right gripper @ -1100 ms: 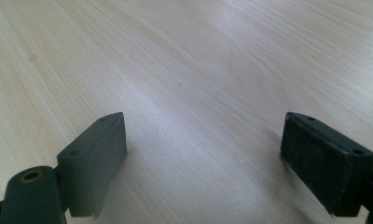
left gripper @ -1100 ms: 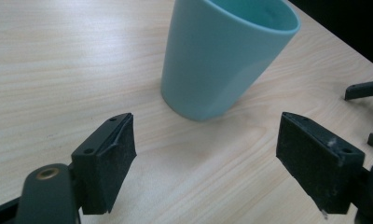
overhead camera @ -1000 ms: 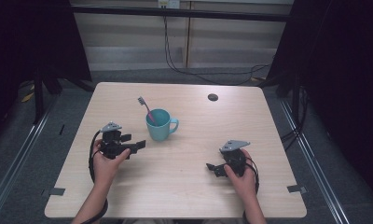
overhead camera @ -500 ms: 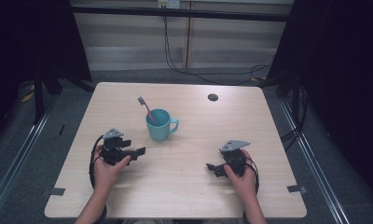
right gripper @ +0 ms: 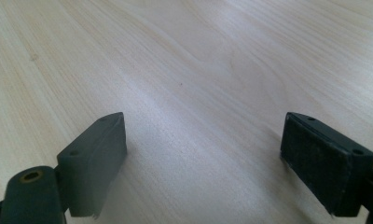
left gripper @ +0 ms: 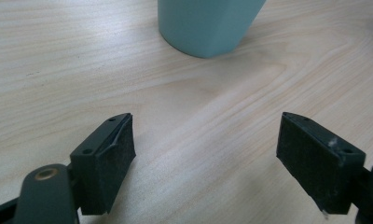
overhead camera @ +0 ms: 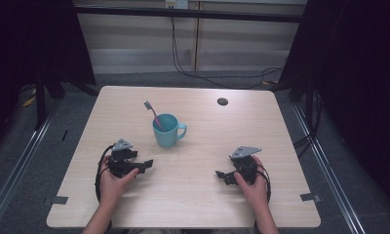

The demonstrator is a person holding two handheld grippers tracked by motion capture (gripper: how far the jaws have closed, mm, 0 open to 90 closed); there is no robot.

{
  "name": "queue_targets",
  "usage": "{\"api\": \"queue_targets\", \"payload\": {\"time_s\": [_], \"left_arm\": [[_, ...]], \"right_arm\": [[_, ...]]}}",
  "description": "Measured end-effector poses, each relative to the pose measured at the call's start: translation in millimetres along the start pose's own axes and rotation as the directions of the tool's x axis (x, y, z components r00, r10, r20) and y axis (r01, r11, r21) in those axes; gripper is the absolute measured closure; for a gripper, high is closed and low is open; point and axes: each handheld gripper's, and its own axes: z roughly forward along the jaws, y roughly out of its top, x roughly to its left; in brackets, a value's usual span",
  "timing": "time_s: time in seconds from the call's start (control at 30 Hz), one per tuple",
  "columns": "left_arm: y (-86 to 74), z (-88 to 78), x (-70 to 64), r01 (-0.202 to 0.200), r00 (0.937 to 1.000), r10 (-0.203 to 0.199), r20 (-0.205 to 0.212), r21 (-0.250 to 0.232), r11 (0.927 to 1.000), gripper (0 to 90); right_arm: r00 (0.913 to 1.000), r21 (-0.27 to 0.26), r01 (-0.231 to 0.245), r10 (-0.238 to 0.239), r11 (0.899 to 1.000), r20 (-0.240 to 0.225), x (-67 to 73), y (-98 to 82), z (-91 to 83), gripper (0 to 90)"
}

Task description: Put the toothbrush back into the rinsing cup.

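Resting low on the pale wood table (overhead camera: 193, 195), the left gripper (overhead camera: 145, 164) and right gripper (overhead camera: 221, 174) both stand with jaws spread wide and hold nothing — the teal mug (overhead camera: 166, 130) sits just beyond the left one, handle to the right, a pink toothbrush (overhead camera: 153, 113) leaning inside. Any reach for the brush likely goes best from above, pinching the handle clear of the rim so the mug stays upright. Tabletop otherwise bare save a dark grommet (overhead camera: 223, 101); black curtains flank the rig — cables trail behind.
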Motion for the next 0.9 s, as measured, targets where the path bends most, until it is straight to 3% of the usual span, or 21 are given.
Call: {"api": "queue_targets", "payload": {"time_s": [0.43, 0.9], "left_arm": [[-0.9, 2.4, -7.1, -0.073, 0.9963, 0.074, -0.042, 0.04, 0.9966, 18.6], [-0.9, 3.6, -10.4, -0.111, 0.9917, 0.115, -0.059, 0.056, 0.9922, 18.0]], "right_arm": [[1.0, 0.0, 0.0, 0.0, 1.0, 0.0, 0.1, 0.0, 0.0, 13.9], [1.0, 0.0, 0.001, -0.001, 1.0, -0.001, 0.1, 0.0, 0.0, 13.9]]}}
